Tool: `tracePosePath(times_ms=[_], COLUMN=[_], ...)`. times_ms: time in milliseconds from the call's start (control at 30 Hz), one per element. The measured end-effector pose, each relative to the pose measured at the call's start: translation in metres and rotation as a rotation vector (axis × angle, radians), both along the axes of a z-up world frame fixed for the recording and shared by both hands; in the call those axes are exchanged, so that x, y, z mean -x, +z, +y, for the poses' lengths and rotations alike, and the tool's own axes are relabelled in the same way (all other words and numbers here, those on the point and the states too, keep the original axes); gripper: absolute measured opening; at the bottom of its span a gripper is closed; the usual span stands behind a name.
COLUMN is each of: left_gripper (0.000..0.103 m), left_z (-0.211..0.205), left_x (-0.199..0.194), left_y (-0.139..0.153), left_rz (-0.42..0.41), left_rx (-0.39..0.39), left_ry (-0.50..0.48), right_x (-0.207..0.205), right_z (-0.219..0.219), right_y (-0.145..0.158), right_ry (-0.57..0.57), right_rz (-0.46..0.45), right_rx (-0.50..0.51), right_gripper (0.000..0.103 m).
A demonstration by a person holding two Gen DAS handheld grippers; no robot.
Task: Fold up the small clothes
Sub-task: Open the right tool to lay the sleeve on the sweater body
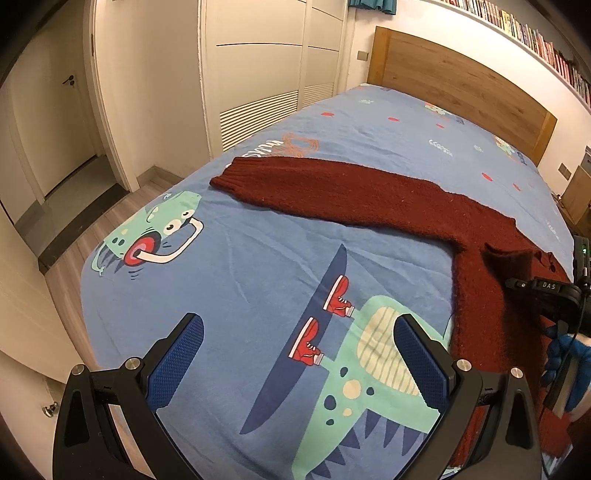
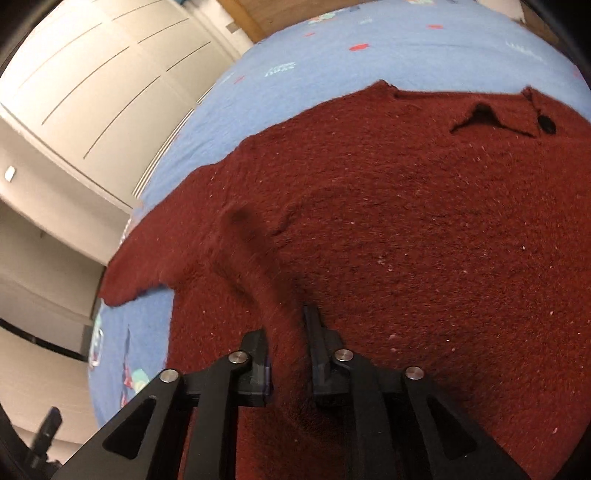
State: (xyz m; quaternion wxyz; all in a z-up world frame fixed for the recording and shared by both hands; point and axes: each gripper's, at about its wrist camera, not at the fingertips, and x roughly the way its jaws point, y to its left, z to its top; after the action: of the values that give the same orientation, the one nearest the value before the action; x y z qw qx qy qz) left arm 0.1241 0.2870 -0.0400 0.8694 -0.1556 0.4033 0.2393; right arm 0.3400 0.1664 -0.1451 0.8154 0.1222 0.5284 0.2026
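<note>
A dark red knitted sweater lies spread on the blue cartoon-print bed cover, one sleeve stretched out to the left. My left gripper is open and empty, hovering over the cover just left of the sweater's body. My right gripper is shut on a raised fold of the sweater near its lower hem; the cloth bunches up between the fingers. The neck opening with a dark button is at the far side. The right gripper also shows in the left wrist view, at the right edge.
The bed has a wooden headboard at the far end. White wardrobe doors and a doorway stand left of the bed across a strip of wood floor. A bookshelf runs along the wall above the headboard.
</note>
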Motion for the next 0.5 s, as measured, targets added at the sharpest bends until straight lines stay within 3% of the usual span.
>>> tracePosePath(times_ms=[233,367,500], left_gripper=[0.101,0.101,0.101], left_z=[-0.011,-0.009,-0.007], left_x=[-0.003,-0.007,-0.016], left_y=[0.009,0.013,0.012], left_rz=[-0.048,-0.070,-0.054], left_rx=[-0.043,-0.041,-0.019], left_ry=[-0.028,-0.022,-0.030], right_x=[0.010,0.017,0.021], right_z=[0.020,0.002,-0.026], right_y=[0.022,0.041,0.053], right_ry=[0.106,0.106,0.076], right_rz=[-0.046,-0.086,-0.138], right_rx=[0.030,0.024,0.085], right_gripper=[0.032,0.032,0.032])
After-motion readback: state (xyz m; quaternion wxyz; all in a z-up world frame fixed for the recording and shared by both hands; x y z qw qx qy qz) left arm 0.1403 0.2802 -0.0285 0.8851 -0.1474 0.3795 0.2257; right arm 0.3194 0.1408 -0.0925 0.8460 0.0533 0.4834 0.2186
